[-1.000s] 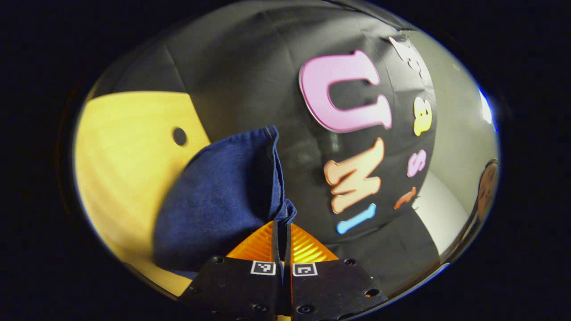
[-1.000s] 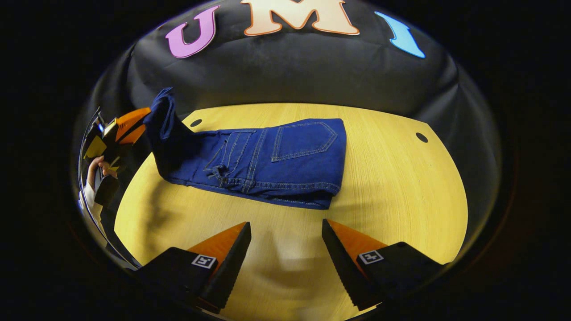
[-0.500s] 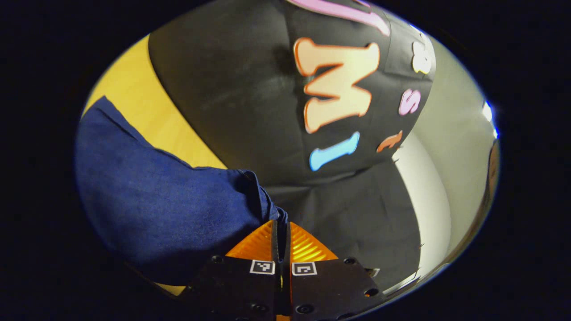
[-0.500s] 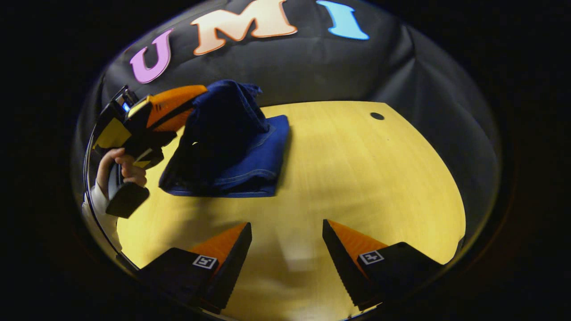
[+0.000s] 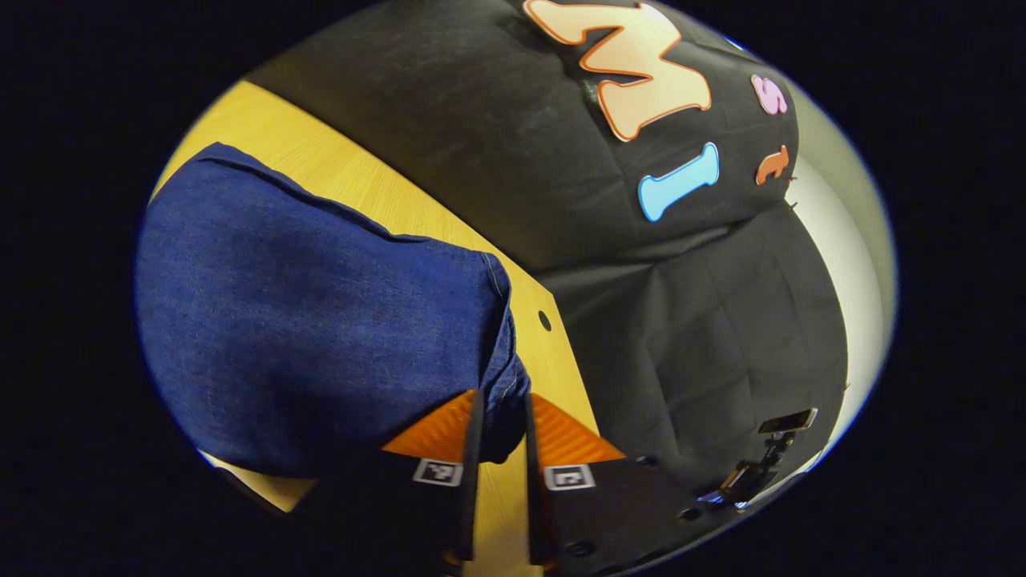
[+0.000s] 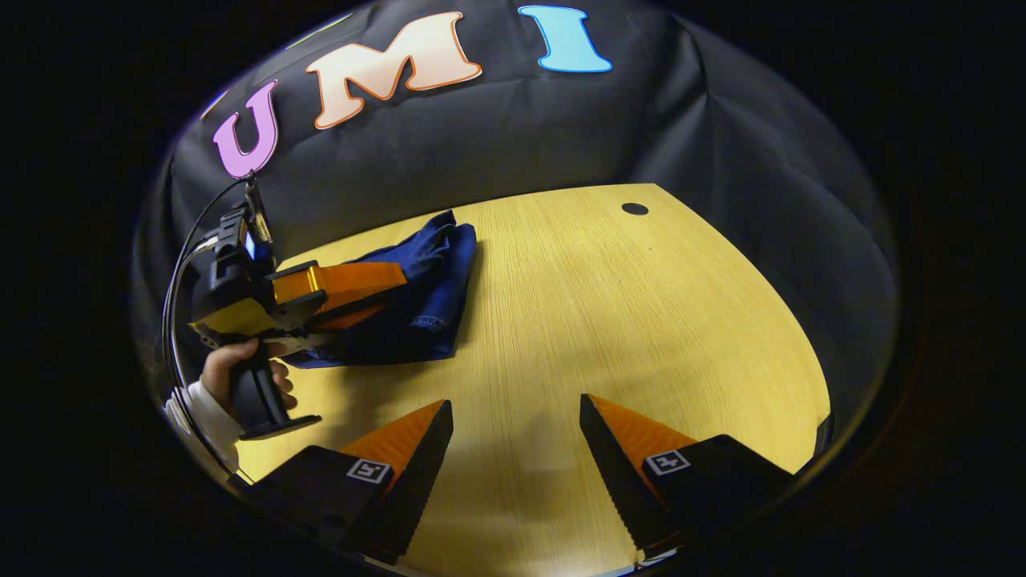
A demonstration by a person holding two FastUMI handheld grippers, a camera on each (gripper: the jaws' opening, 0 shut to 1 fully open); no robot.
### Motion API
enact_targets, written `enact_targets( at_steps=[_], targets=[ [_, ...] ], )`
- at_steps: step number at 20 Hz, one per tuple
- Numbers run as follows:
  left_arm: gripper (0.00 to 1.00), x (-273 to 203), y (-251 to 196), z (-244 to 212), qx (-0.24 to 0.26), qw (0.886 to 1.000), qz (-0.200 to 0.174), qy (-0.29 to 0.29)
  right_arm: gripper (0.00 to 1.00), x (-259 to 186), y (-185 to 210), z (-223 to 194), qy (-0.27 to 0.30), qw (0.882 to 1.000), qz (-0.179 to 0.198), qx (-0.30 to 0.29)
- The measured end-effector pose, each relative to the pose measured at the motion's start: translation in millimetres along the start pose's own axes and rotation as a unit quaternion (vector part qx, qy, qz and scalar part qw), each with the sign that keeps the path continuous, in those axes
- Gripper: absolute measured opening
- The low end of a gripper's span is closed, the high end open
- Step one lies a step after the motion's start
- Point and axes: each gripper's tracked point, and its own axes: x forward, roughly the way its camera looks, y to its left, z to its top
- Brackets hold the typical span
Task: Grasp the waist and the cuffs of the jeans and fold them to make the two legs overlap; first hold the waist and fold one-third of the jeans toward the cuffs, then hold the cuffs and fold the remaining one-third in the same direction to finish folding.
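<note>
Left claw point(image 5: 498, 417) pinches folded jeans point(image 5: 321, 336) on table point(image 6: 641, 320); right claw point(image 6: 515, 417) spread

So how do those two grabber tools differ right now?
The left gripper has its jaws nearly closed with the jeans' cuff between them; the right gripper has its jaws spread wide and holds nothing. The left sits at the jeans; the right hangs over bare table. Both are hand-held.

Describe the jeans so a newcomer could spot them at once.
Start at the yellow wooden table in front of the black cloth wall. On its far left side lies a folded bundle of dark blue jeans, the left gripper closed on its edge. It is the one cloth item on the table.
</note>
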Motion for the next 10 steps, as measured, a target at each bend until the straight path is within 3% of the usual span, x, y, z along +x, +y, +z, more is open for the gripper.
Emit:
enact_targets(
  at_steps=[3,4,5,8,10],
  targets=[
    [0.77,-14.4,-8.7,-4.0,0.05,0.998,0.036,-0.014,0.94,-9.9,-1.0,8.7,-0.013,1.0,0.014,-0.017],
    [0.97,-30.3,-15.1,-0.9,0.078,0.996,0.049,-0.023,0.99,-13.6,2.6,14.8,-0.022,0.999,0.022,-0.023],
    [0.97,-41.3,-23.6,2.8,0.105,0.992,0.063,-0.038,0.94,-17.7,7.5,20.5,-0.032,0.999,0.034,-0.026],
    [0.96,-98.6,-42.5,24.6,0.15,0.976,0.114,-0.105,0.99,-34.4,32.5,37.1,-0.057,0.994,0.085,-0.024],
    [0.96,-144.3,-43.8,31.2,0.177,0.96,0.16,-0.148,0.99,-50.5,47.9,47.9,-0.077,0.99,0.118,-0.02]
  ],
)
